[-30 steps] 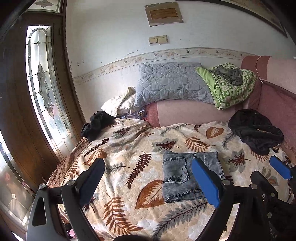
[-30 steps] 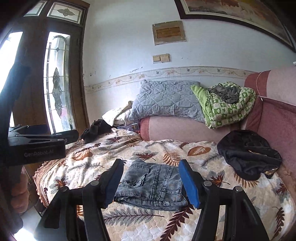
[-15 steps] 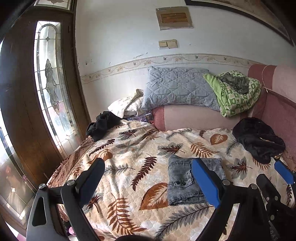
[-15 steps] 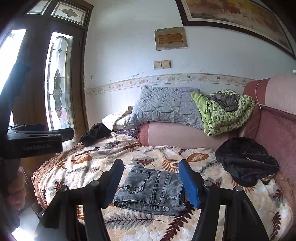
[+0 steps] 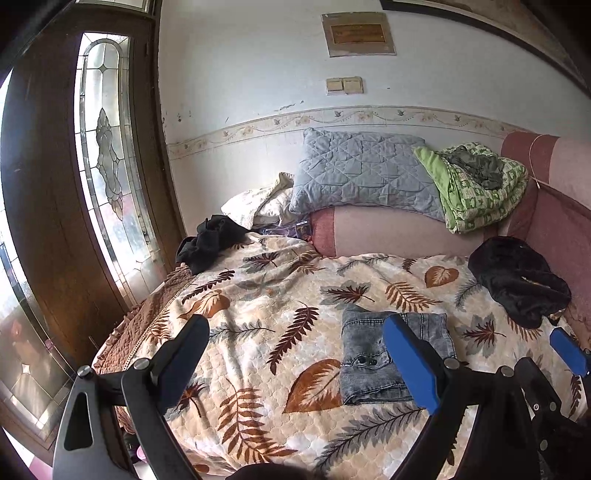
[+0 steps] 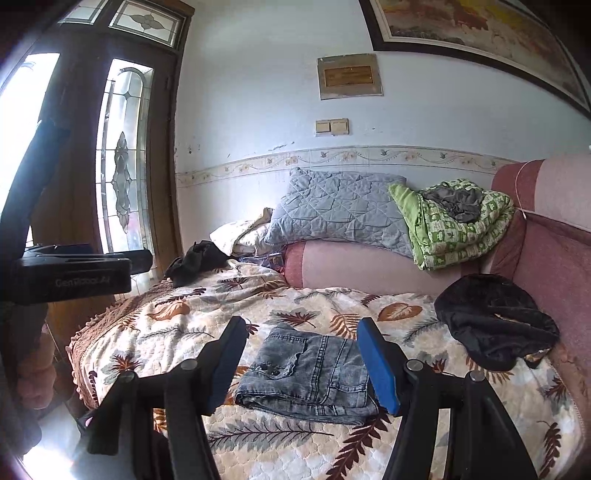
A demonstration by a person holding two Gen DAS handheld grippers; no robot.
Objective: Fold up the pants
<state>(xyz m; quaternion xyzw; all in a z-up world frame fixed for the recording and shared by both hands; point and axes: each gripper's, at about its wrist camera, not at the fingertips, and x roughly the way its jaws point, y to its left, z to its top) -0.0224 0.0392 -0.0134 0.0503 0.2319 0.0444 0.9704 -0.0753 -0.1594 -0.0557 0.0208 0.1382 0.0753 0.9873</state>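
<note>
The folded pants (image 6: 308, 373) lie on the bed (image 6: 332, 443), while the left gripper (image 5: 295, 365) and right gripper (image 6: 301, 363) hover wide and empty.

The painting (image 6: 480, 33) is cut off by the top edge in both views. Part of the jeans (image 5: 373, 362) is hidden behind a blue finger (image 5: 410, 365). The plaque (image 6: 349, 75) text cannot be read.

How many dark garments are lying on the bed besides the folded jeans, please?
2: one black garment at the right by the sofa back, another dark garment at the far left corner near the pillows. More may be hidden.
</note>
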